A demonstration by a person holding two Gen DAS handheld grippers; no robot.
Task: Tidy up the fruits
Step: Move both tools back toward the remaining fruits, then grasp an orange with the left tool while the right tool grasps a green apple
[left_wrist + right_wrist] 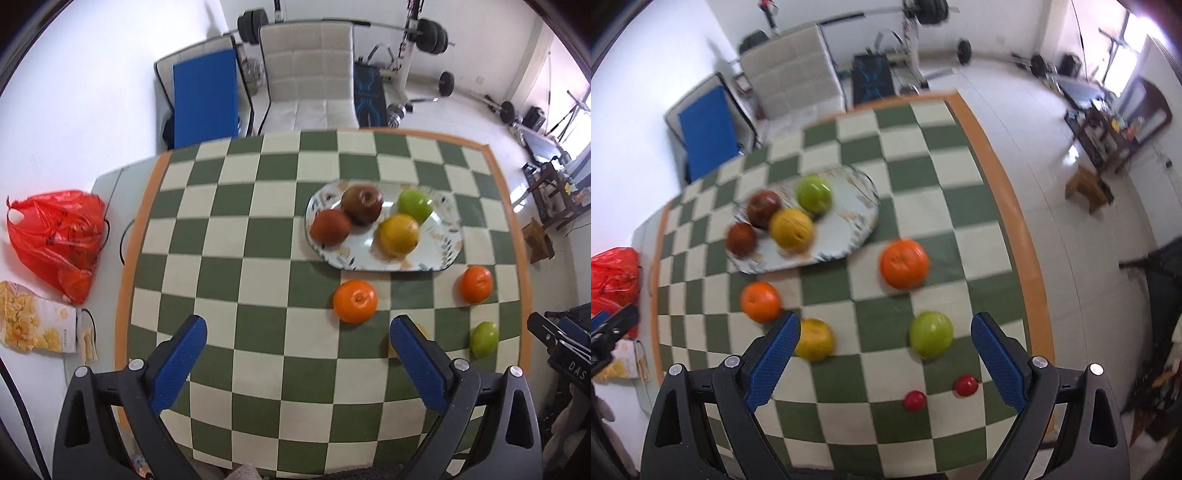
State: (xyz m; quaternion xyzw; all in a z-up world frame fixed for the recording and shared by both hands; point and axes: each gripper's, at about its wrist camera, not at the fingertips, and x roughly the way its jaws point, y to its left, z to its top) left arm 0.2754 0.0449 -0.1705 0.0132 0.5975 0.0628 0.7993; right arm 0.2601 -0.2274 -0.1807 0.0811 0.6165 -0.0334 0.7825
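Plate near the table's far edge holds 4 — two red apples, one green, one yellow. Loose near the right edge: 2 oranges, 1 yellow fruit, 1 green apple, 2 small red fruits. Both grippers, left and right, spread wide, empty.

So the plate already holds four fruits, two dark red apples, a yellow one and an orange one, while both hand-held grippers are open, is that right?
Not quite: the fourth fruit on the plate is a green apple, not an orange one, as the left wrist view shows. The two dark red apples and the yellow fruit are there, and both hand-held grippers are open.
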